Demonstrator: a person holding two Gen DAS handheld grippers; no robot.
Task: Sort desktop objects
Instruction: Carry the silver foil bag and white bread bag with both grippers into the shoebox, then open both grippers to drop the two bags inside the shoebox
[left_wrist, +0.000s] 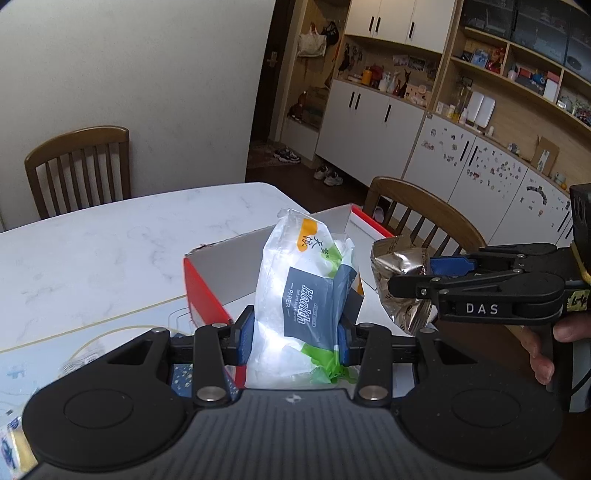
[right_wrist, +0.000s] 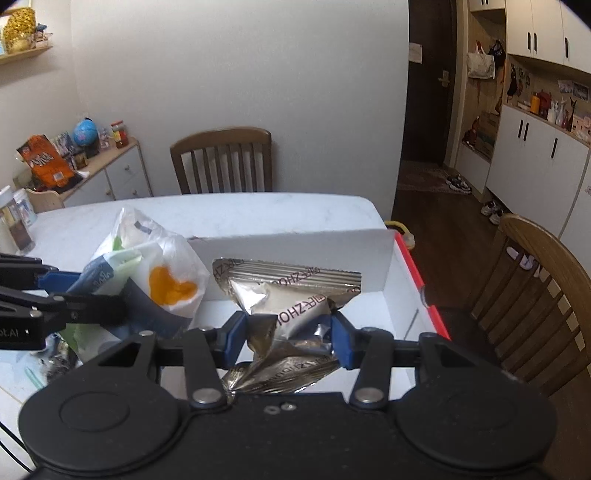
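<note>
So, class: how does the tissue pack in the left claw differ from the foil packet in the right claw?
The tissue pack is clear plastic with blue, green and orange print; the foil packet is shiny silver. The tissue pack looks plump and stands upright; the foil packet is crumpled and flattened. Each is pinched in a claw over the red and white box.

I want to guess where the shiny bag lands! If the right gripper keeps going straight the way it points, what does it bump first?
Probably the open box: the right gripper, clamping the foil packet, points down into it, toward its white floor. Depth is hard to judge.
</note>
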